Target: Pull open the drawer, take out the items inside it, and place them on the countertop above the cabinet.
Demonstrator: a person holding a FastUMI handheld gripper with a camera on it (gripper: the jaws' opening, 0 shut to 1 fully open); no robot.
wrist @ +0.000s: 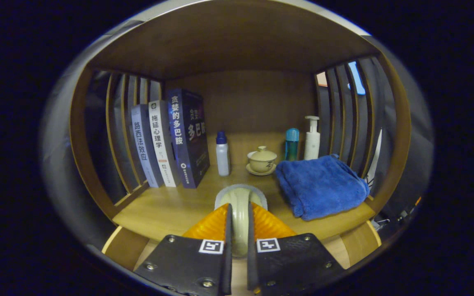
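Observation:
My gripper is shut on a cream-coloured rounded item, which looks like a small dish held on edge, its pale rim sticking up just past the fingertips. Both fingers press on its sides. The item hangs over the front part of the wooden countertop, in the gap between the books and the blue towel. Its lower part is hidden between the fingers. Below the countertop's front edge, wooden cabinet parts show on either side of the fingers.
Three upright books stand at the left. Behind the item are a white bottle with a blue cap, a lidded tea bowl on a saucer, a teal bottle and a white pump bottle. A folded blue towel lies right. Slatted side walls close in the shelf.

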